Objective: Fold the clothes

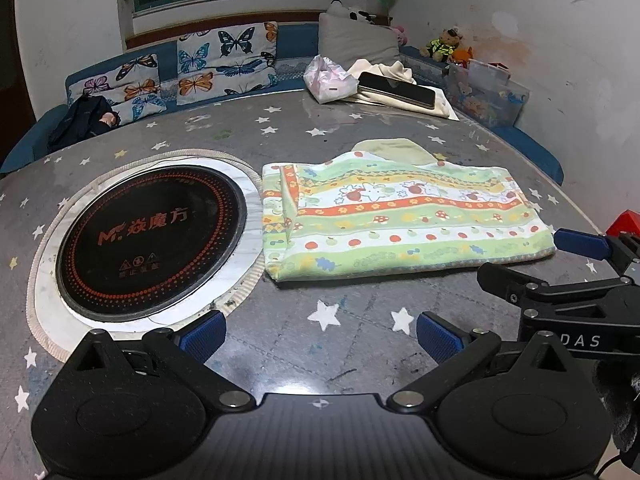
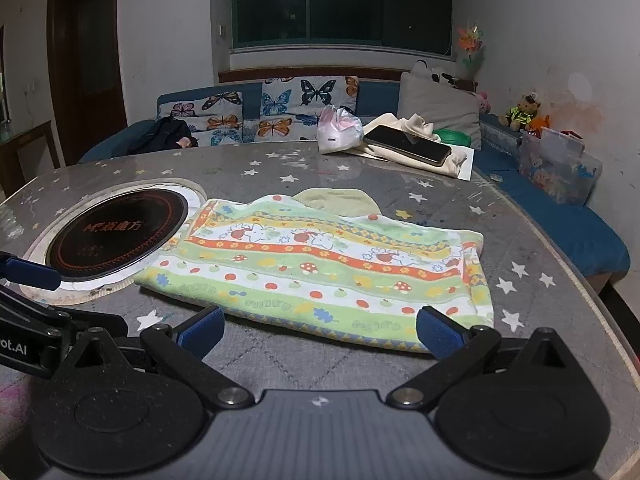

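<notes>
Cloth (image 2: 320, 272) lies folded on the table (image 1: 280, 344), ahead of both spread, empty jaws. Fold step appears between grasps; next move calls for pinching the near edge.

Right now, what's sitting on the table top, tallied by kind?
Folded printed cloth: 1
Pale green cloth under its far edge: 1
Cream cloth: 1
Phone on the cream cloth: 1
Plastic bag: 1
Built-in cooktop: 1
Total: 6

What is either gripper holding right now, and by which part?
Nothing. The left gripper and right gripper are both open, short of the folded cloth.
</notes>
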Demonstrator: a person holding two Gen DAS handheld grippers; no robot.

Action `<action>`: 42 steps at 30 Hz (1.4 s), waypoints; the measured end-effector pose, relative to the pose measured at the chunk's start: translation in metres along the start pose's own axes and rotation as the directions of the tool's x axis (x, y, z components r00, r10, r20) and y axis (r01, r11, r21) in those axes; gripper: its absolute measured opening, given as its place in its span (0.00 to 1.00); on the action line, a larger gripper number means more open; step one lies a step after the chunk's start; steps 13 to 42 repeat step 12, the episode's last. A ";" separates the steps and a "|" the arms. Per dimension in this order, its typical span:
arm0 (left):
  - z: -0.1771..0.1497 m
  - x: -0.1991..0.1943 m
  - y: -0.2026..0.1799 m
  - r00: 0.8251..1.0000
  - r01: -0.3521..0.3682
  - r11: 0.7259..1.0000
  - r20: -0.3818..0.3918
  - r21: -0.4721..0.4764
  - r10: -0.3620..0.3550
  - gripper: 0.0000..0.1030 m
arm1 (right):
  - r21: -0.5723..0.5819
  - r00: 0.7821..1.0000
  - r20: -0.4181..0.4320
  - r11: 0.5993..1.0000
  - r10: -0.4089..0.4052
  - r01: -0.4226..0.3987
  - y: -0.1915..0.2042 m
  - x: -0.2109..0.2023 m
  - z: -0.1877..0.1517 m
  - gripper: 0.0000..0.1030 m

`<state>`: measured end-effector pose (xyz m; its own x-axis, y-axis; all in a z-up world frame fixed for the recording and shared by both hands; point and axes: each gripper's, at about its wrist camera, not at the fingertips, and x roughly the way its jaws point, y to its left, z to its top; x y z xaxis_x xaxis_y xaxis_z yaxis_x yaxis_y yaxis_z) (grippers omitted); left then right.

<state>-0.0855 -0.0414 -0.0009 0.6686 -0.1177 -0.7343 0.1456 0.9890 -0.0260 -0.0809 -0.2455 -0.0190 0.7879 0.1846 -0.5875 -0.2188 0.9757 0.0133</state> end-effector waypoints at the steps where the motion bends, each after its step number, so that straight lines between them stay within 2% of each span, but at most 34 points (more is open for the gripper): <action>1: 0.000 -0.001 -0.001 1.000 0.001 1.000 0.000 0.003 -0.001 1.00 | 0.000 1.000 0.000 1.000 0.000 0.000 0.000 -0.001 -0.001 1.00; 10: -0.003 -0.009 -0.010 0.999 0.005 1.000 0.035 0.028 -0.006 1.00 | 0.000 1.000 0.016 1.000 0.001 -0.001 0.001 -0.012 -0.005 1.00; 42: -0.002 -0.009 -0.012 0.999 0.000 0.999 0.033 0.033 -0.001 1.00 | -0.001 1.000 0.017 1.000 -0.001 0.001 0.001 -0.013 -0.005 1.00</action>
